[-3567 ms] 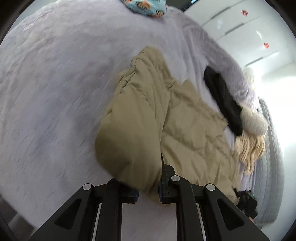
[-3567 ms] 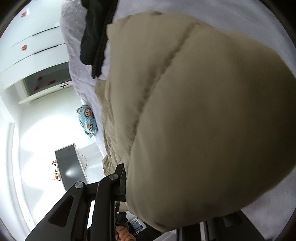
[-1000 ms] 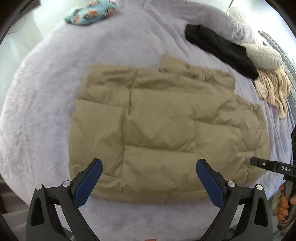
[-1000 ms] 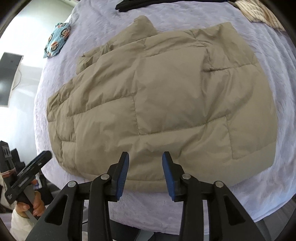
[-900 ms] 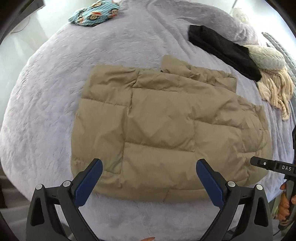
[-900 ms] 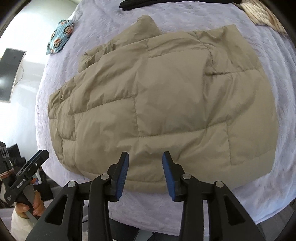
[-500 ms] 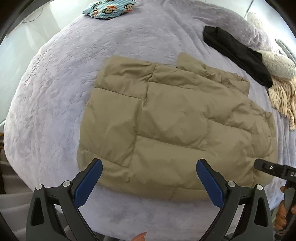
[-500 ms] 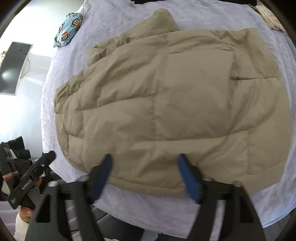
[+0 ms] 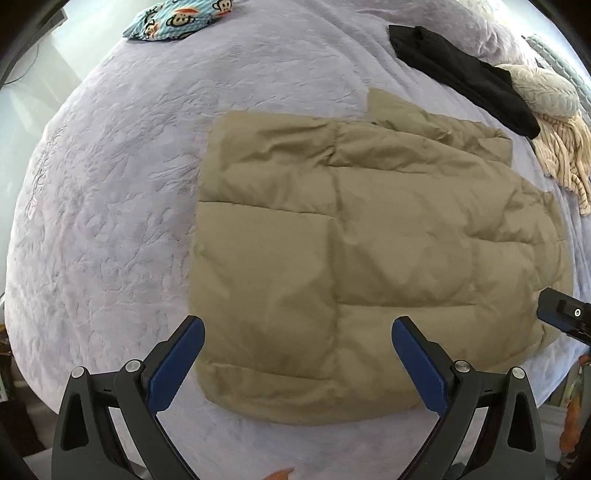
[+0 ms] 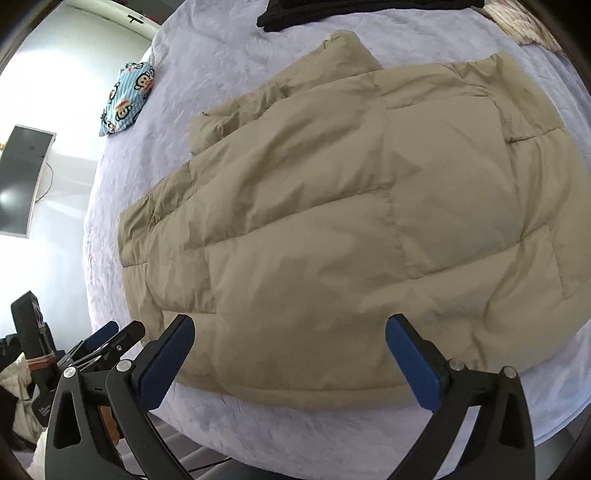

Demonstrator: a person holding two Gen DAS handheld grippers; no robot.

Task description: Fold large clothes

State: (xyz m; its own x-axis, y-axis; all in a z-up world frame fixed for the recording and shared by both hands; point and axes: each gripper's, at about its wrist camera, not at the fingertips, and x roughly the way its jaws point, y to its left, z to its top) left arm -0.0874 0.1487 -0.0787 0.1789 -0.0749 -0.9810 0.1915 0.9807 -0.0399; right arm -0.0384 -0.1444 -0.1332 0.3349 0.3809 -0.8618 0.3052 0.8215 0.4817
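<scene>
A tan quilted puffer jacket [image 9: 369, 236] lies folded flat on a lavender bedspread [image 9: 110, 206]. It also fills the right wrist view [image 10: 351, 206]. My left gripper [image 9: 295, 354] is open and empty, hovering over the jacket's near edge. My right gripper [image 10: 288, 350] is open and empty over the jacket's near hem. The right gripper's tip shows at the right edge of the left wrist view [image 9: 561, 314]. The left gripper shows at the lower left of the right wrist view [image 10: 99, 343].
A black garment [image 9: 461, 77], a grey knit [image 9: 543, 90] and a cream striped knit [image 9: 565, 155] lie at the bed's far right. A blue monkey-print pillow [image 9: 177, 18] sits at the far left corner. A monitor [image 10: 22, 181] hangs on the wall.
Both grippers let go of the jacket, which now lies flat. The right gripper's jaws have opened wide in the last second. Both grippers have drifted slightly closer and leftward.
</scene>
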